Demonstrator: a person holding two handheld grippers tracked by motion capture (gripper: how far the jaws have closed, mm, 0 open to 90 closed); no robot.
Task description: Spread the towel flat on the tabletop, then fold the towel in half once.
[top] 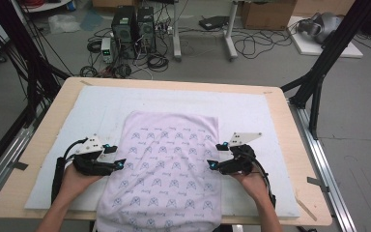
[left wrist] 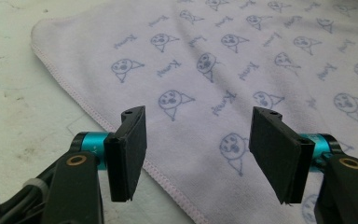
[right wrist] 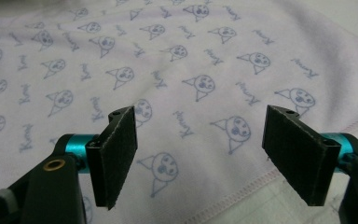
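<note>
A lilac towel (top: pixel 166 164) printed with small blue cartoon faces lies flat on a white mat (top: pixel 251 111), its near end reaching the table's front edge. My left gripper (top: pixel 116 155) sits at the towel's left edge, held in a hand, jaws open. In the left gripper view the open left gripper (left wrist: pixel 198 149) straddles the stitched hem of the towel (left wrist: pixel 242 56), with nothing pinched. My right gripper (top: pixel 216 155) mirrors it at the towel's right edge. In the right gripper view the right gripper (right wrist: pixel 205 154) stands open just over the towel (right wrist: pixel 168 60) near its hem.
The mat covers most of a wooden table (top: pixel 290 111). Beyond the far edge, computer towers (top: pixel 133 26) and loose cables lie on the floor. Black frame legs (top: pixel 319 72) rise at both sides, and metal rails run along the table's sides.
</note>
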